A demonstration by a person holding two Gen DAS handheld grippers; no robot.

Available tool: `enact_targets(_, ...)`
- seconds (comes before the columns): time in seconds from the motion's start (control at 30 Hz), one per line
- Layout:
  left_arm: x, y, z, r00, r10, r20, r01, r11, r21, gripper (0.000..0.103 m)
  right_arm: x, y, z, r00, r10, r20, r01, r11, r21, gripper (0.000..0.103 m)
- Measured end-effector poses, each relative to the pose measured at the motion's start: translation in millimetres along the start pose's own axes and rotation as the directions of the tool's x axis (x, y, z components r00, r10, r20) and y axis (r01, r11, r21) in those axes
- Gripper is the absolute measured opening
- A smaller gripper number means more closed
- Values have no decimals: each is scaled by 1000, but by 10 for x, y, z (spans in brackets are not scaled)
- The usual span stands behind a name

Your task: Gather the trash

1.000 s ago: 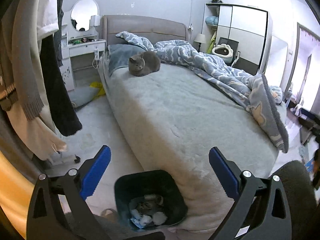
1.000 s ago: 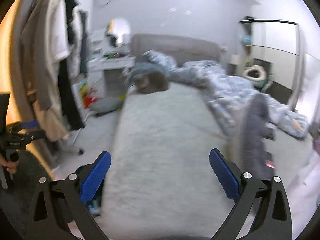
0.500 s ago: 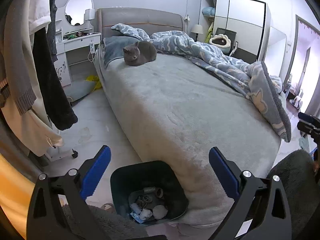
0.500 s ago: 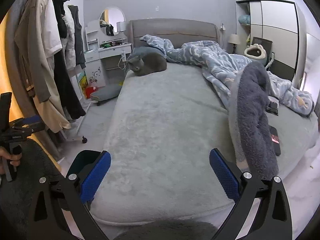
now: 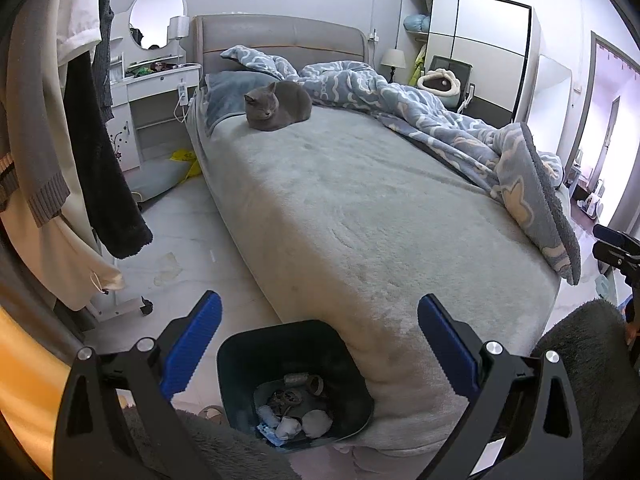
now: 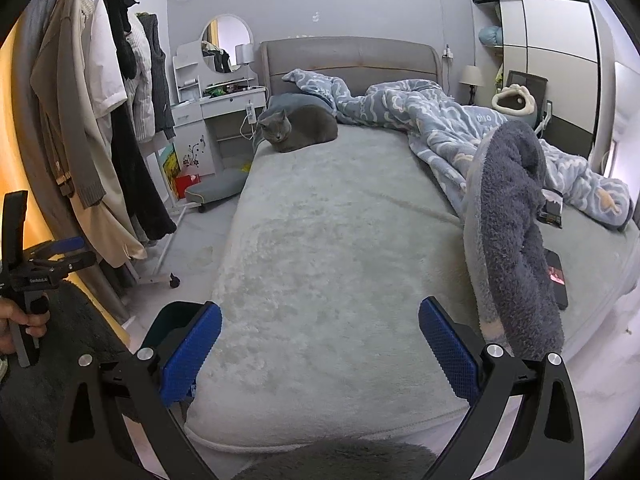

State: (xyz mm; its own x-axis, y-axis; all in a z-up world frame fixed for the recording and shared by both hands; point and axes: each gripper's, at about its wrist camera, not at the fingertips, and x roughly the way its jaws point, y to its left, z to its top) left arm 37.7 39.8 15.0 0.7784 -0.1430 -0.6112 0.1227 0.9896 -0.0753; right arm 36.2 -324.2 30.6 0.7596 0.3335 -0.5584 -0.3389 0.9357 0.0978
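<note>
A dark bin (image 5: pixel 248 368) stands on the floor at the bed's near corner, with crumpled paper and wrappers (image 5: pixel 296 420) inside. My left gripper (image 5: pixel 320 344) hangs open and empty above it. My right gripper (image 6: pixel 320 348) is open and empty over the foot of the grey bed (image 6: pixel 340 260); the bin's rim (image 6: pixel 172 316) shows behind its left finger. The left gripper also shows at the left edge of the right wrist view (image 6: pixel 52 256).
A grey cat (image 5: pixel 278 106) lies near the headboard. A blue quilt (image 5: pixel 460 132) is bunched on the bed's right side. A phone (image 6: pixel 556 276) and a dark packet (image 6: pixel 552 208) lie beside it. A clothes rack (image 6: pixel 100 132) stands left.
Both views have steadied and tilted slightly; the bin now sits a little higher and clearer between the left fingers. Both grippers stay open.
</note>
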Motion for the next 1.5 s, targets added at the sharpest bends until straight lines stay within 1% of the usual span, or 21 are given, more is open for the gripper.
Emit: enact_targets(1.5, 2, -2, 2, 1000, -4, 0, 4, 1000, -3, 100, -10, -1, 10, 1000, 7, -1, -7, 1000, 7, 100)
